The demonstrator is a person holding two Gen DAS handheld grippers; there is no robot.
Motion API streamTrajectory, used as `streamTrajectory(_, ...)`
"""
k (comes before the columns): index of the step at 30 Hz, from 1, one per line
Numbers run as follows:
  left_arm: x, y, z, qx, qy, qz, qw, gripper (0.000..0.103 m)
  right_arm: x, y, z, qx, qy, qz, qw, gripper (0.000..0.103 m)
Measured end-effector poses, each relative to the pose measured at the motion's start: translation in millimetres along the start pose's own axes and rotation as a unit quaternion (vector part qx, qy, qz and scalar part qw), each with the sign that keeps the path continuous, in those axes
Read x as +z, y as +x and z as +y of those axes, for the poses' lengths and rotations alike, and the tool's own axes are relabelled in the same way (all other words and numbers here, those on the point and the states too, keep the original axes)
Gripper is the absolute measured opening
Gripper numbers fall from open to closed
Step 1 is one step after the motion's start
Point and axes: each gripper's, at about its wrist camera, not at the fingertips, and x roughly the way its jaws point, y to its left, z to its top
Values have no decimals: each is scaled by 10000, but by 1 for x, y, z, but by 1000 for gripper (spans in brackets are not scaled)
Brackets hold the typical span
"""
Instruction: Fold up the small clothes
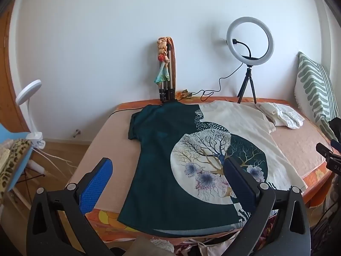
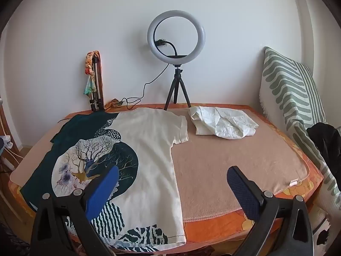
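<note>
A T-shirt [image 1: 170, 149], half dark green and half cream with a tree print, lies spread flat on the pink blanket [image 1: 298, 140] of the bed; it also shows in the right wrist view [image 2: 149, 149]. My left gripper [image 1: 168, 170] is open and empty above the shirt's near hem. My right gripper [image 2: 172, 179] is open and empty above the shirt's right side and the blanket [image 2: 234, 160]. A crumpled white garment [image 2: 223, 123] lies at the far right of the bed, also seen in the left wrist view [image 1: 279, 115].
A ring light on a tripod [image 2: 177, 42] and a folded tripod with a scarf [image 2: 93, 79] stand against the back wall. A striped cushion [image 2: 294, 98] and dark cloth [image 2: 326, 145] are at the right. A clamp lamp [image 1: 29, 106] stands left of the bed.
</note>
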Motion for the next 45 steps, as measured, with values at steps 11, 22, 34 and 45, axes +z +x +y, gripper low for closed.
streamTrajectory(11,-2,0,-1,47,73,-60,9999,103,3,0,-1,9,35,-1,10000,103)
streamTrajectory(22,-3,-3,1,44,-3,-92,9999,103,4,0,-2,-15,101,-21,9999,103)
streamTrajectory(34,-2,-5,3,41,-27,-109,9999,103,5,-1,-1,-26,86,-44,9999,102)
streamTrajectory(45,-1,-4,4,23,-1,-103,9999,103,5,-1,-1,-34,90,-51,9999,102)
